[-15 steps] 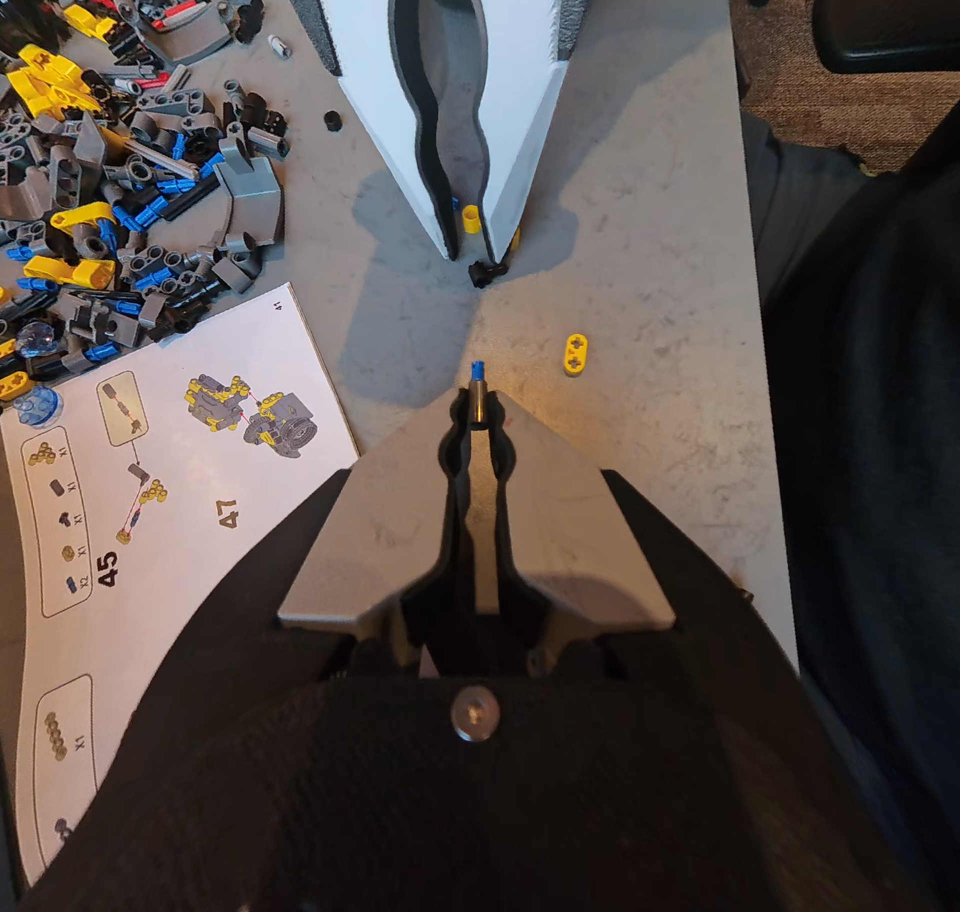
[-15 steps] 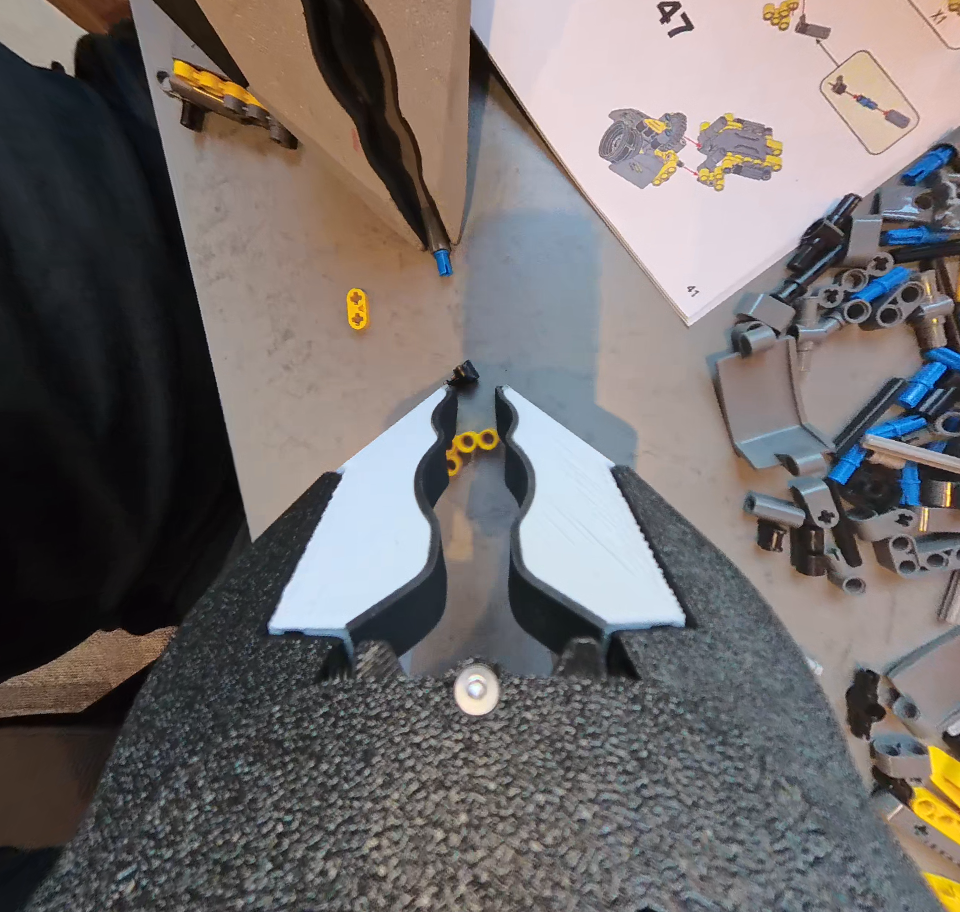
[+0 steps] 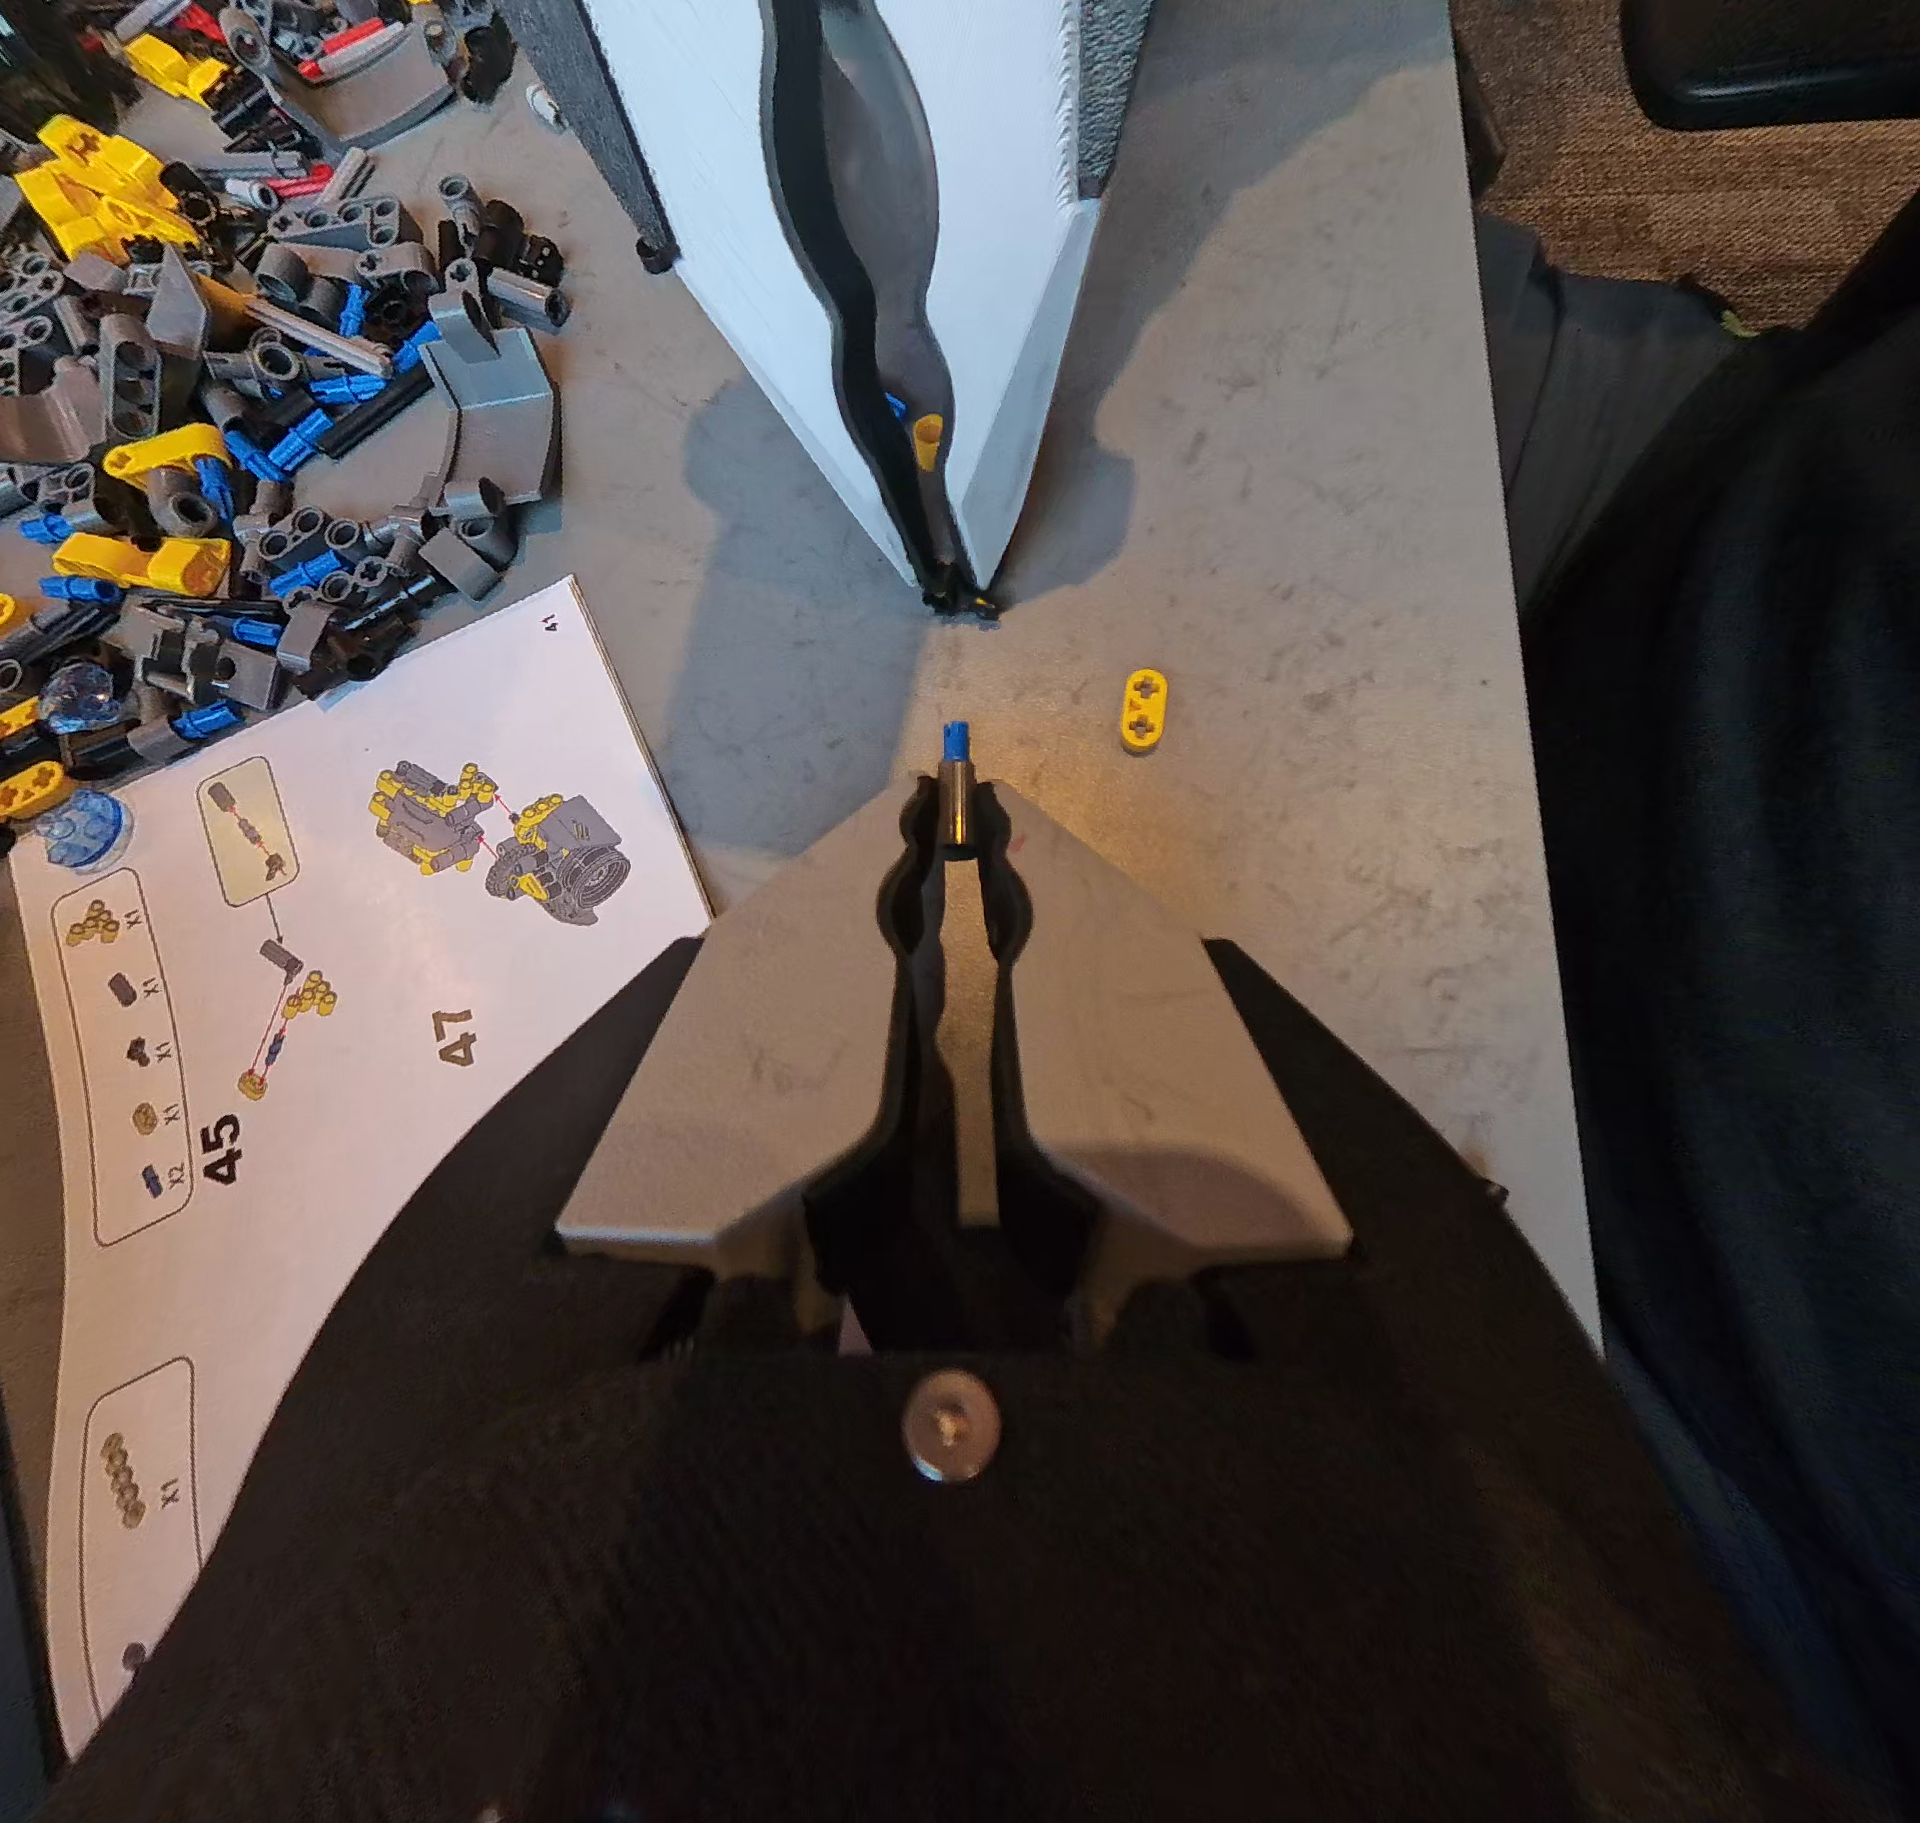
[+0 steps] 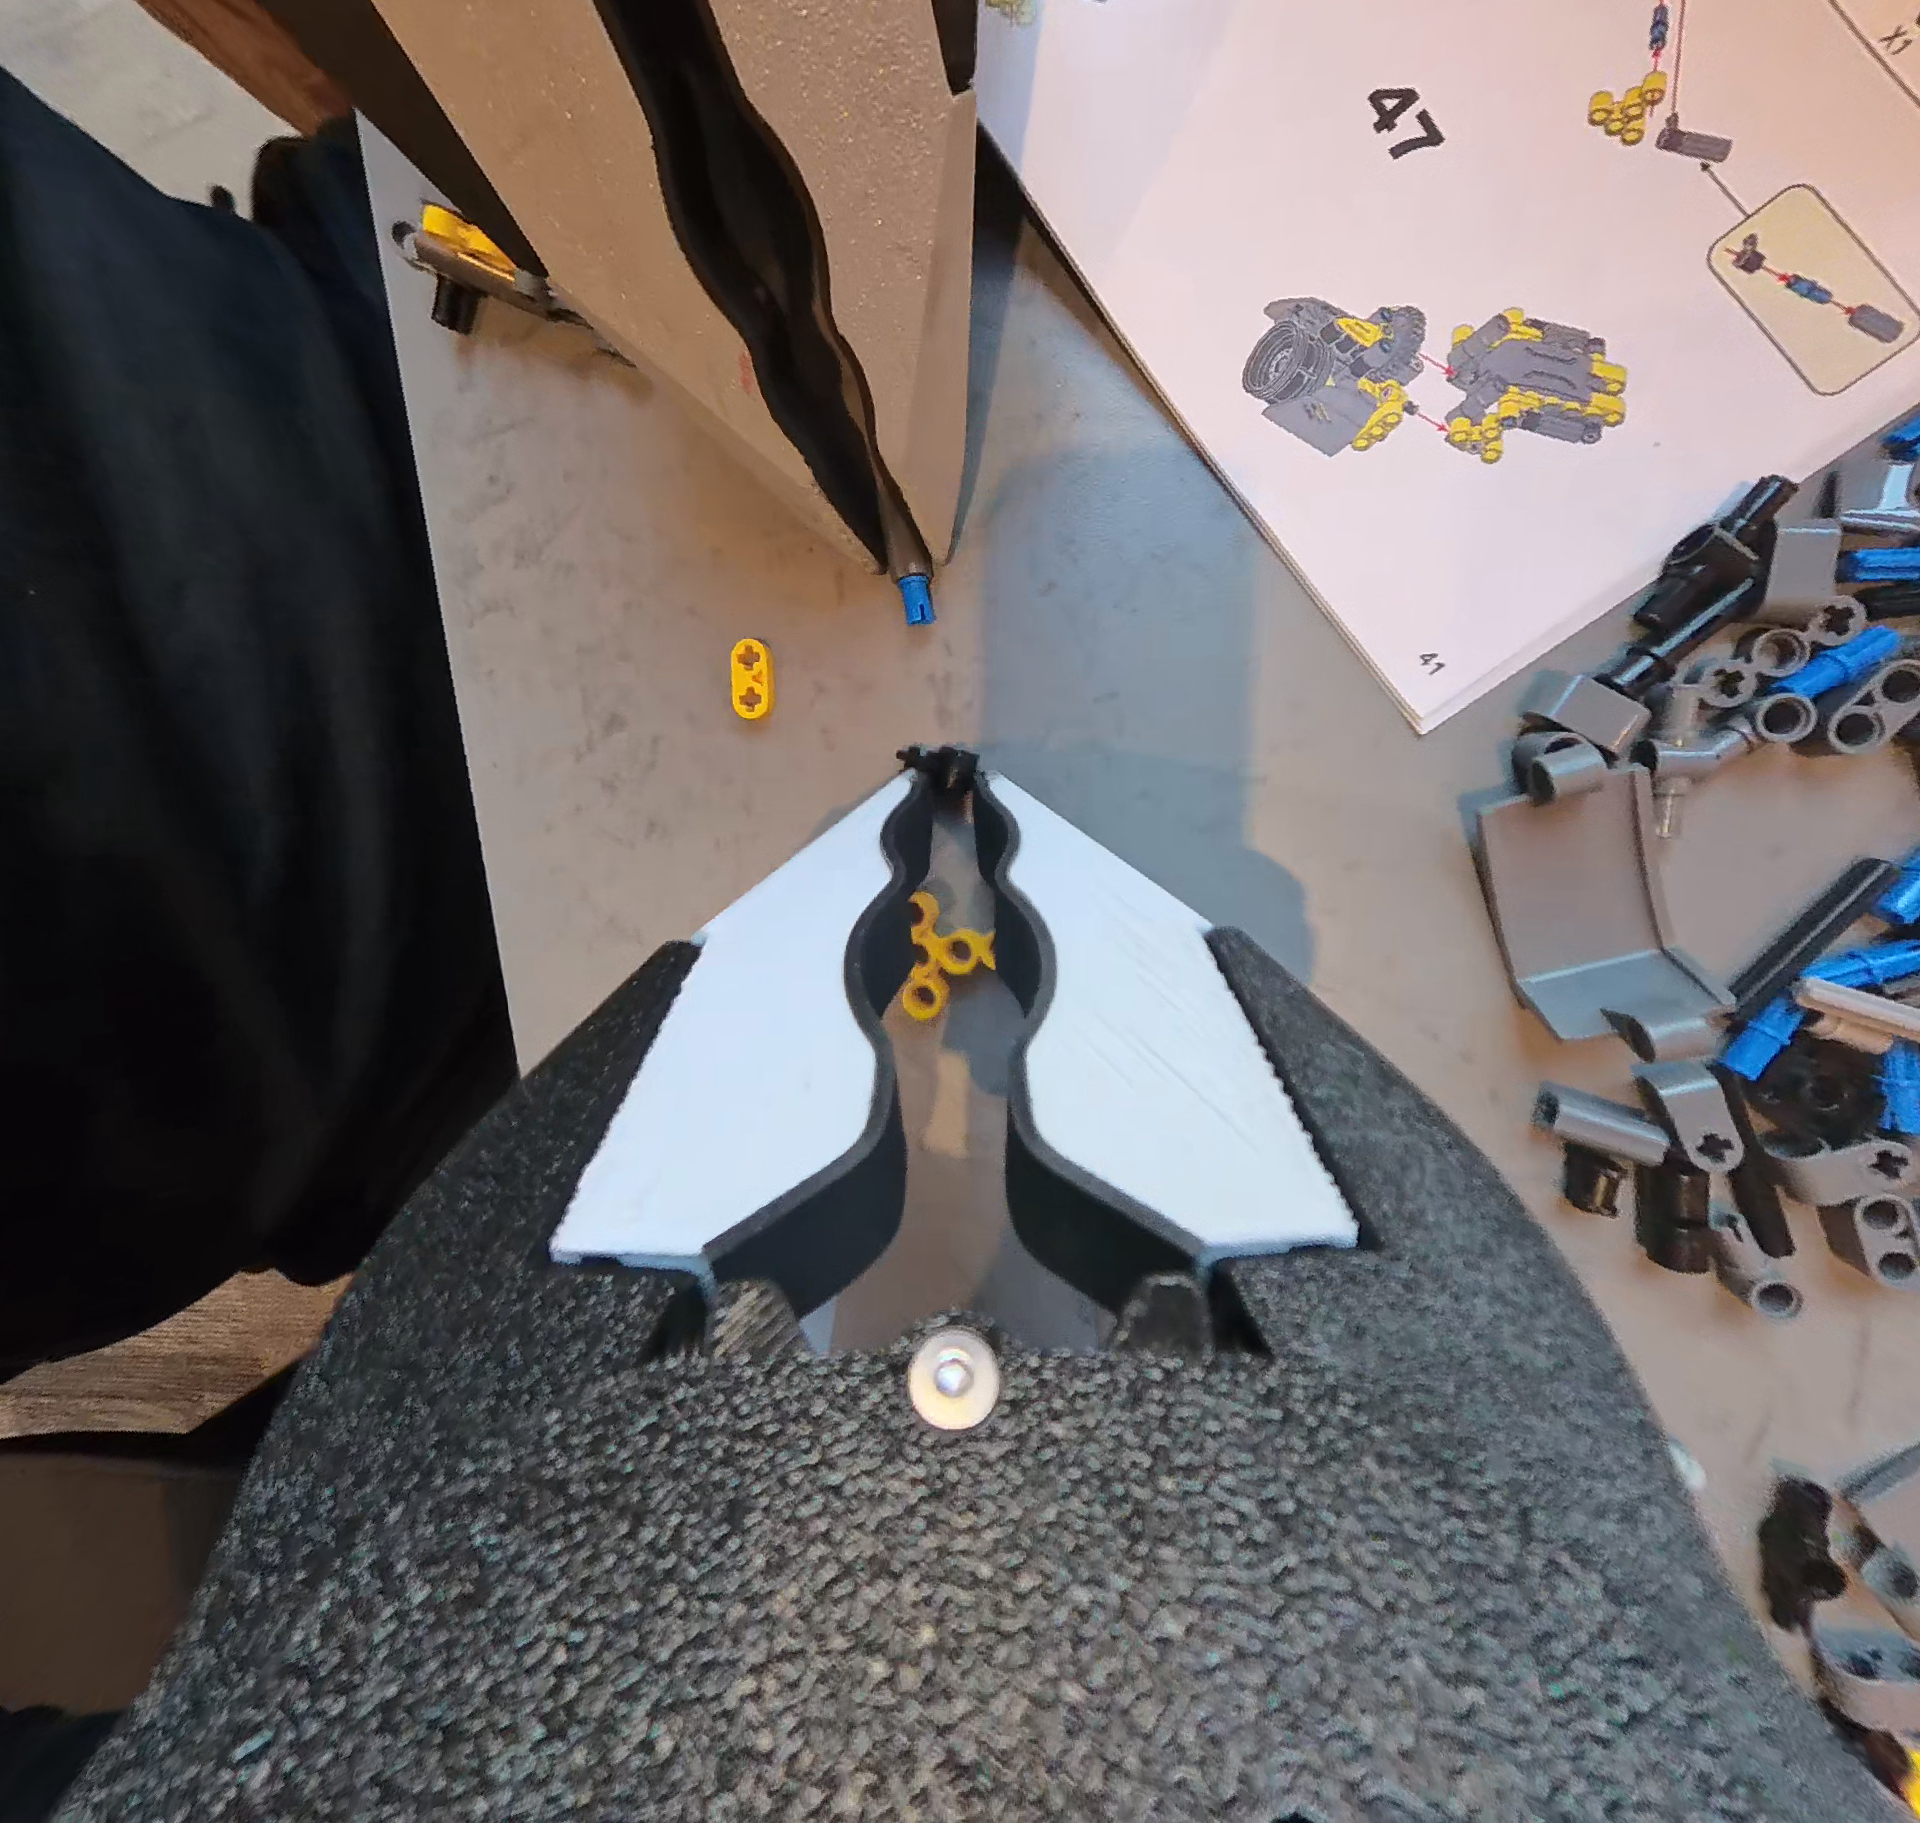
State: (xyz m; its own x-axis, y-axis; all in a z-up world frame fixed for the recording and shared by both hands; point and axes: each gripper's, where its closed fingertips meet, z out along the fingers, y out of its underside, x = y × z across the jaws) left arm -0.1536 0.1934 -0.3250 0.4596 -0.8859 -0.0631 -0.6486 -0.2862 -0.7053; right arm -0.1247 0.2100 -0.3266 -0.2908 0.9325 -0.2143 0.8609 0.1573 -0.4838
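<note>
Left gripper (image 3: 958,797) points to twelve o'clock over the table, grey wedge fingers pinched tight on a slim grey sleeve (image 3: 958,815) with a ribbed blue pin (image 3: 955,739) poking from its tip. Just off at two o'clock, a flat yellow two-hole link (image 3: 1144,711) lies on the mottled grey tabletop (image 3: 1299,526). Facing it tip to tip and just apart, the right gripper (image 4: 943,776) comes in with white ridged fingers clamped on a small black connector (image 4: 938,763); a yellow ringed piece (image 4: 940,952) shows through the wavy gap behind the tips, whether held or lying below, I cannot tell. At nine o'clock of the left gripper lies the glossy instruction booklet (image 3: 343,942), and farther, at ten to eleven o'clock, a jumbled heap of grey, black, blue and yellow plastic parts (image 3: 260,371).
</note>
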